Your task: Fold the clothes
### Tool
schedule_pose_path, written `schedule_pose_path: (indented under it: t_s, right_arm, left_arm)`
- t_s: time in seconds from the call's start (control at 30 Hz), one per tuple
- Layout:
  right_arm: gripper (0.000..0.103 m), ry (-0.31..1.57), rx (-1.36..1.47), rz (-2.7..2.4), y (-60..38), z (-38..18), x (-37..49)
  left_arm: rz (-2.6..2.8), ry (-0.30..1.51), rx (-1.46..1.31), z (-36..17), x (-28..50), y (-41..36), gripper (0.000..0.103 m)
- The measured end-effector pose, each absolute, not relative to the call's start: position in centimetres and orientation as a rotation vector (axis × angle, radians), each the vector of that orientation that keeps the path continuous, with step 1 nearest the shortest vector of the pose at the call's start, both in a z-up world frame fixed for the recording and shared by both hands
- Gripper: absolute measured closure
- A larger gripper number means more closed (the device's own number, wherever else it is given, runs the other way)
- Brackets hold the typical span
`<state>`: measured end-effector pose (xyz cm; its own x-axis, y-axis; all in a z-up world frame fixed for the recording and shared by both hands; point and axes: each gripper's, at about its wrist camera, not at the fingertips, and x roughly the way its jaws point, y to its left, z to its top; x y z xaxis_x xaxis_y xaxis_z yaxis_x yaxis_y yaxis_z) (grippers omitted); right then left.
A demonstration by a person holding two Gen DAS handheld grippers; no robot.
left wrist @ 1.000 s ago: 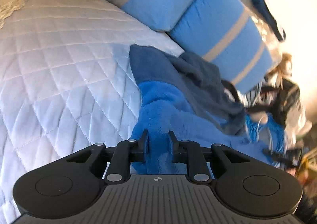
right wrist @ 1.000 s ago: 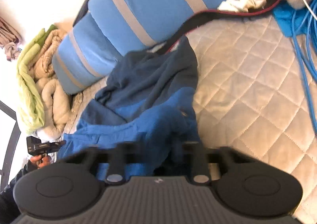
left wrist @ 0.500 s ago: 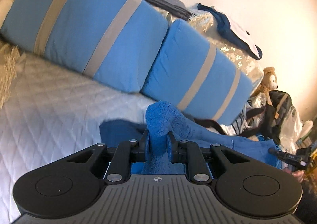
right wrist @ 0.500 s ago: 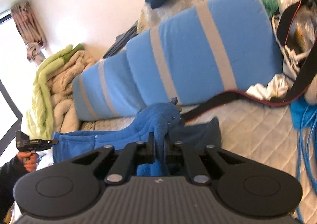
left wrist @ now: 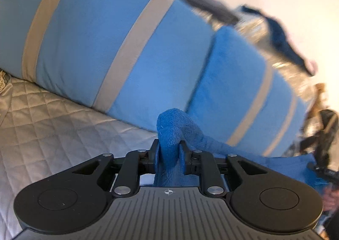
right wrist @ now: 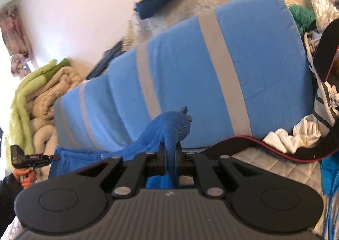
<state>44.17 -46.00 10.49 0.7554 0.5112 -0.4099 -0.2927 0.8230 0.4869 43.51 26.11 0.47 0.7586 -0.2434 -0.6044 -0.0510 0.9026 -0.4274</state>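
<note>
A blue fleece (left wrist: 169, 134) is held at lower centre of both views — a bunched edge is clamped in the left gripper (left wrist: 168, 155) & another in the right gripper (right wrist: 171, 152). Soft, light, floppy — best gripped at edges/corners. Pillows (left wrist: 118, 38) behind.

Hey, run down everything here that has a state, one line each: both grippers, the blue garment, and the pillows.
left gripper: shut on the blue fleece garment.
right gripper: shut on the same garment.
blue fleece garment: pinched at two spots, lifted, unfolded.
striped blue pillows: leaning side by side at the back of the quilted bed.
</note>
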Motion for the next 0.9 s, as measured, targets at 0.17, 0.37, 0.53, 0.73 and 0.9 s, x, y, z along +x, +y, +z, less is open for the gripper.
schedule_pose_path:
  t_s: [0.17,0.37,0.53,0.73,0.9]
  right_arm:
    - [0.024,0.662,0.341,0.221,-44.9,6.9,47.7]
    - [0.015,0.722,0.225,0.242,-44.3,5.5,45.7]
    - [0.013,0.744,0.18,0.239,-44.8,5.8,41.2]
    - [0.01,0.742,0.115,0.258,-44.8,7.0,35.4]
    - [0.005,0.721,0.049,0.259,-44.1,8.0,31.2]
  left_arm:
    - [0.052,0.811,-0.478,-3.7,46.1,27.2,0.061]
    - [0.006,0.856,-0.448,-3.7,42.1,27.7,0.048]
    - [-0.017,0.884,-0.407,-2.4,38.1,27.7,0.047]
    - [-0.033,0.866,-0.349,0.2,32.9,27.3,0.044]
    - [-0.03,0.812,-0.28,3.1,30.2,26.4,0.035]
